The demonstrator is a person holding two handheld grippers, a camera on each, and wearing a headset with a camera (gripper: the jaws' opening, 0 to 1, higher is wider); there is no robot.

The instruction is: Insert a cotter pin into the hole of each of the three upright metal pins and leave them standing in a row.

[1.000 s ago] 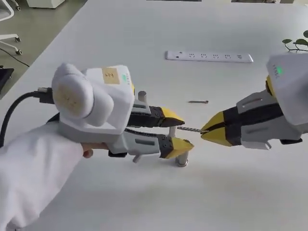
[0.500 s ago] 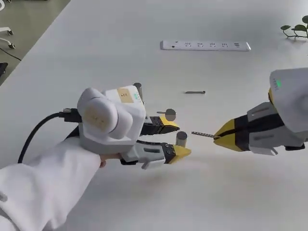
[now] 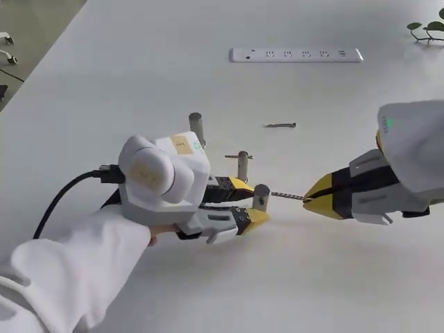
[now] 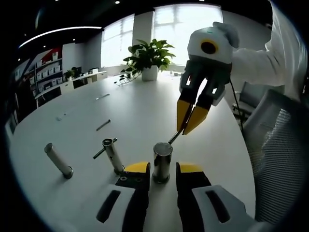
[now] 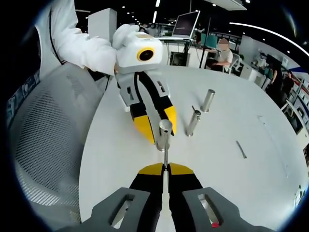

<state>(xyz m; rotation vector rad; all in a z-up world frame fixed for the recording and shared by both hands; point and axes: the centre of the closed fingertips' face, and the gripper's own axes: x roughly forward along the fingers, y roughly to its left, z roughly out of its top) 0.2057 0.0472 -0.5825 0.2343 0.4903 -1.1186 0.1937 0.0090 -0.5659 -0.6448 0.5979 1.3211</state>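
Either side of the nearest short grey upright metal pin [image 3: 261, 197] [image 4: 162, 159] [image 5: 165, 126]: left tool [image 3: 257, 202] [image 4: 162, 167] [image 5: 158, 133], white body, black jaws with yellow tips. Jaws apart, one on each flank of that pin, with a thin gap on both sides in the left gripper view. The pin stands on its base on the white table [image 3: 139, 83]. A white sleeve [image 3: 62, 270] and a black cable [image 3: 59, 201] trail from the tool's rear, away from the pin.

Right of the nearest pin: right tool [image 3: 306, 198] [image 4: 190, 118] [image 5: 165, 167], same make, jaws together and clamped on a thin dark metal cotter pin [image 3: 286, 195] [image 5: 165, 150]. This cotter pin lies level and points lengthwise at the nearest pin, its free end at that pin's upper part. Whether it has entered the hole cannot be told.

Just beyond the nearest pin: second upright grey metal pin [image 3: 243, 166] [image 4: 113, 155] [image 5: 193, 122], with a fitted cotter pin [image 3: 238, 157] [image 4: 101, 151] crosswise through its top.

Farther from the nearest pin on the same slanted line: third upright grey metal pin [image 3: 197, 127] [image 4: 58, 161] [image 5: 208, 100].

Well beyond the nearest pin, apart from the row: loose cotter pin [image 3: 280, 125] [image 4: 103, 125] [image 5: 240, 149], lying flat.

Farther still: long white power strip [image 3: 297, 55]. Farthest from the nearest pin: green potted plant [image 3: 427, 26] [image 4: 147, 55].
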